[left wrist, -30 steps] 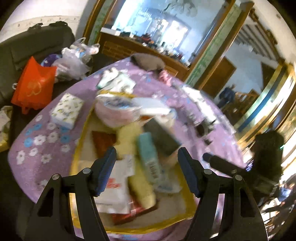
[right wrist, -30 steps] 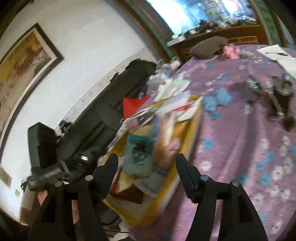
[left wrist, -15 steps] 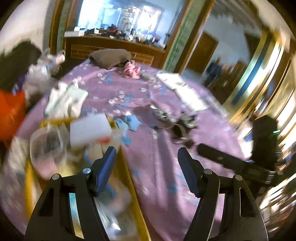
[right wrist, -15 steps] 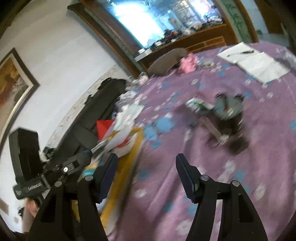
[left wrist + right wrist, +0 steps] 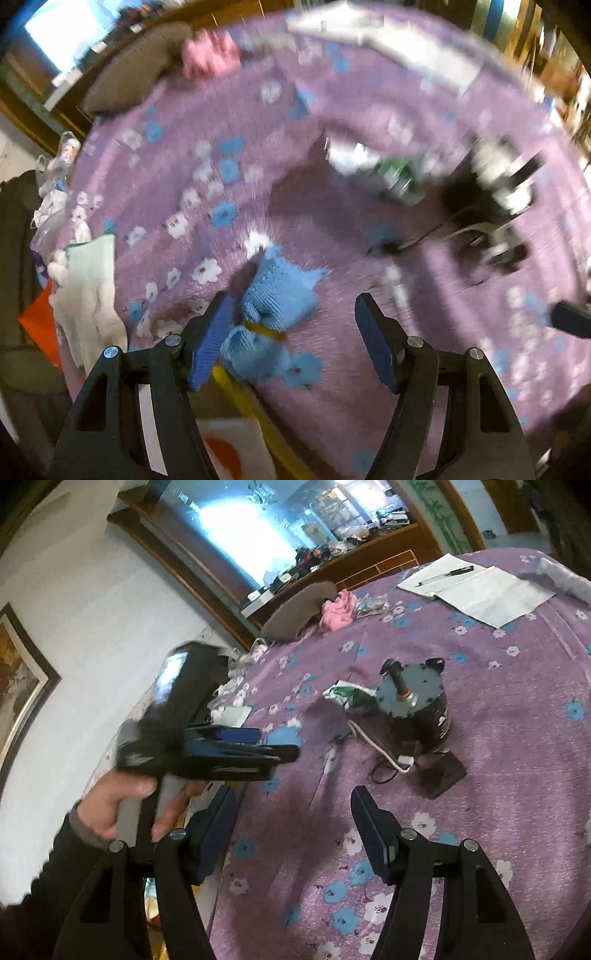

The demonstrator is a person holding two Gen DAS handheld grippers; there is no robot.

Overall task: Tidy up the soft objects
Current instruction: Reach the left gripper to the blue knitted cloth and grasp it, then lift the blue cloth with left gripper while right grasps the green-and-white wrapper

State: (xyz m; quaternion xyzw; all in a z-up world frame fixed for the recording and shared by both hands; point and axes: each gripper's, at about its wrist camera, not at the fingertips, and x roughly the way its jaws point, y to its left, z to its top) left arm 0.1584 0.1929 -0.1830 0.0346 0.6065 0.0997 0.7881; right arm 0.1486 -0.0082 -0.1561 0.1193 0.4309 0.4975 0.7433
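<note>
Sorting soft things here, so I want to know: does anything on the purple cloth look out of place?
Yes. A hard metal motor with a loose cord stands mid-table, among soft items like the blue knitted piece and pink cloth.

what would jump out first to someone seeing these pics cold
The purple flowered cloth fills both views. In the left wrist view a light blue knitted bundle tied with a yellow band lies between the open fingers of the left gripper, close to the left one. In the right wrist view a dark cylindrical motor with a white cable stands mid-table, beyond the open right gripper.
</note>
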